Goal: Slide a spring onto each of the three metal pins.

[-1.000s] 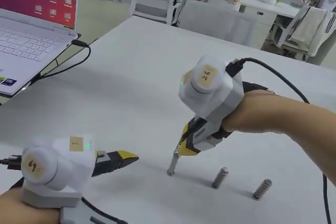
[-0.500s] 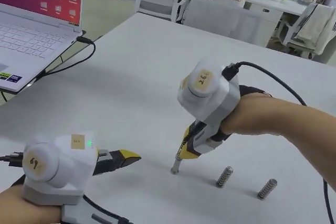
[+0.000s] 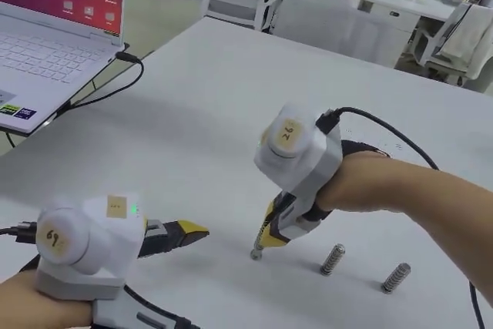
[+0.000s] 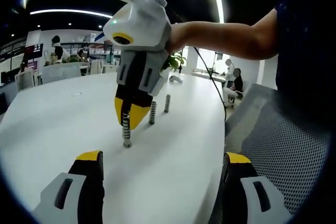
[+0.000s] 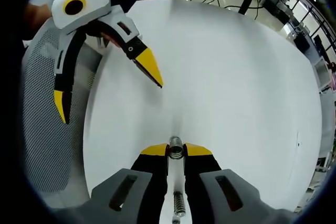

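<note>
My right gripper [image 3: 269, 238] points down at the white table [image 3: 200, 113], shut on a spring [image 5: 175, 148] that sits over an upright metal pin [image 3: 256, 252]. In the left gripper view the spring [image 4: 125, 121] runs down from the yellow tips onto that pin [image 4: 126, 141]. To its right stand two more pins, each wearing a spring [image 3: 333, 259] [image 3: 396, 277]. My left gripper [image 3: 192, 231] hovers low at the left, open and holding nothing, aimed at the first pin. In the right gripper view the left gripper [image 5: 108, 98] has its jaws wide apart.
An open laptop [image 3: 46, 44] sits at the table's far left, with a black cable [image 3: 108, 94] trailing from it. A cable from the right gripper loops over the person's arm [image 3: 400, 190]. Chairs and desks [image 3: 339, 28] stand beyond the far edge.
The right gripper has come down with the spring, so less of the bare pin shows below its tips. The left gripper has stayed in place and open.
</note>
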The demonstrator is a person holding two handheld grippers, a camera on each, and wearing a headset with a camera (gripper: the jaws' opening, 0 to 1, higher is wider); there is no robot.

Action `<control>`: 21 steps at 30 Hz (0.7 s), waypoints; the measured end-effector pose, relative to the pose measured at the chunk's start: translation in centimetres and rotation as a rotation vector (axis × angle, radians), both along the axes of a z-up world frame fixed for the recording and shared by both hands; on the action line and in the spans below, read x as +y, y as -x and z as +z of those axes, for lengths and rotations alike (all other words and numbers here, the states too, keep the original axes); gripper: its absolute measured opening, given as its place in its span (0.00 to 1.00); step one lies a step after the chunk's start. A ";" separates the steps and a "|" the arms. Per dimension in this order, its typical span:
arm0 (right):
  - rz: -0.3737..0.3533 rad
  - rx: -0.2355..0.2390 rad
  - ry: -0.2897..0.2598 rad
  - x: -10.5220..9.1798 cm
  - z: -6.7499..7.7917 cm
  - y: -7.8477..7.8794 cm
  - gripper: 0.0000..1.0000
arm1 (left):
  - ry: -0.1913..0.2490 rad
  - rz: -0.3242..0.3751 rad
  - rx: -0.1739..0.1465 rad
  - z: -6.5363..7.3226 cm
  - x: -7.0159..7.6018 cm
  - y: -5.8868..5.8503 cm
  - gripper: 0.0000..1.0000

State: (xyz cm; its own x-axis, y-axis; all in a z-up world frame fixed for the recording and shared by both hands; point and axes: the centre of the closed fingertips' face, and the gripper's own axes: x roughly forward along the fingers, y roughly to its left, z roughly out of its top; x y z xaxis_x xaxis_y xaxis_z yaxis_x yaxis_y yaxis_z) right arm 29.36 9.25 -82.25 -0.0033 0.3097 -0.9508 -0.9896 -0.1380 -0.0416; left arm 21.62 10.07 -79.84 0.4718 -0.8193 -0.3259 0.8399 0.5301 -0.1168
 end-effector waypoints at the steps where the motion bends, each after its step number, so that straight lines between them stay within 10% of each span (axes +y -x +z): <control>1: 0.000 0.000 0.001 0.0 -0.1 0.0 0.08 | 0.000 0.000 0.000 0.0 0.0 0.0 0.91; 21: -0.014 0.010 0.008 -0.3 -1.6 0.5 0.09 | -0.005 -0.008 0.007 0.0 -0.2 0.1 0.89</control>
